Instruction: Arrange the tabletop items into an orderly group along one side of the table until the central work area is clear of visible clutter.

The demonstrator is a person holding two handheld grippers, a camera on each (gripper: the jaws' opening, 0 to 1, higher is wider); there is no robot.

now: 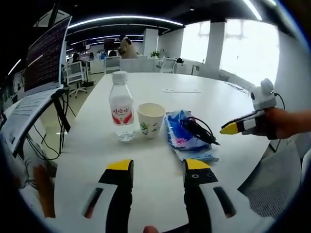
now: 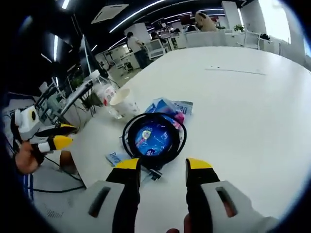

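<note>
A clear water bottle [image 1: 121,104] with a red label stands upright on the white table [image 1: 160,194]. A paper cup [image 1: 150,120] stands just right of it. Beside the cup lies a blue packet [image 1: 183,138] with a coiled black cable [image 1: 199,130] on top. My left gripper [image 1: 159,167] is open and holds nothing, a little short of the cup. My right gripper [image 1: 228,129] comes in from the right, near the cable. In the right gripper view, my right gripper [image 2: 163,165] stands open just before the cable coil [image 2: 154,136] and packet [image 2: 167,108]; cup [image 2: 124,102], bottle [image 2: 104,92] and left gripper [image 2: 53,136] lie beyond.
A thin white strip [image 1: 181,90] lies far across the table. A monitor on a stand [image 1: 46,56] and cables stand off the table's left edge. Office chairs [image 1: 131,64] line the far side. A person [image 2: 132,44] stands in the background.
</note>
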